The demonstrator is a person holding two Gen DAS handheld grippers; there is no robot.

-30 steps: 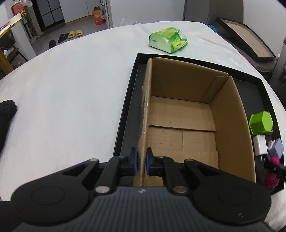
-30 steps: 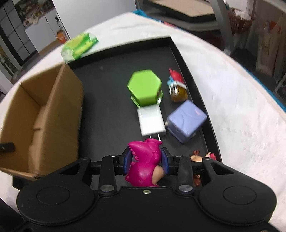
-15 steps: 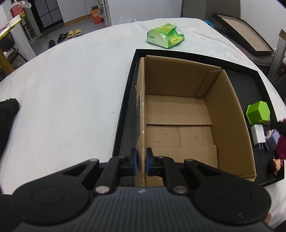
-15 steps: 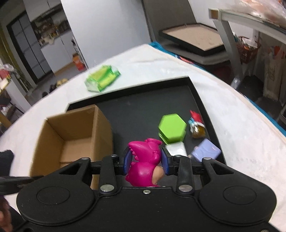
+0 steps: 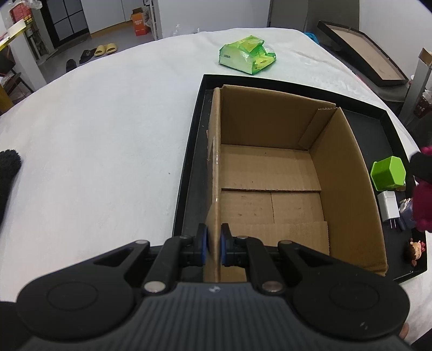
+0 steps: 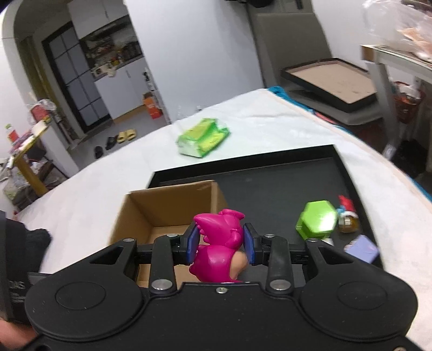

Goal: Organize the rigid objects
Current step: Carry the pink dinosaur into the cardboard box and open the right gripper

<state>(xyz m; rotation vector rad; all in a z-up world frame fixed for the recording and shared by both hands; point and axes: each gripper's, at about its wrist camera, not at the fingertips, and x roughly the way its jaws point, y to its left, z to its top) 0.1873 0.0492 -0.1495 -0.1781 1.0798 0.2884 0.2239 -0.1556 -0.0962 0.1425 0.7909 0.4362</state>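
Currently the left tongs [image 5: 213,247] are clamping the near wall of the cardboard box [image 5: 272,172], which is sitting in the black tray [image 5: 189,172] on the white table [image 5: 108,135]. The right tongs [image 6: 220,244] are gripping a magenta figurine [image 6: 218,243], holding it raised above the box's right edge, with a green hexagonal block [image 6: 316,222] lying nearby on the tray.

This looks like a room in a home. Yellow slippers [image 5: 105,49] and black shoes [image 5: 87,54] lie on the floor by a dark door [image 6: 77,89]. Shelves full of small things [image 6: 113,55] stand behind a white cupboard [image 6: 122,86]. An orange box [image 5: 138,18] sits on the floor.
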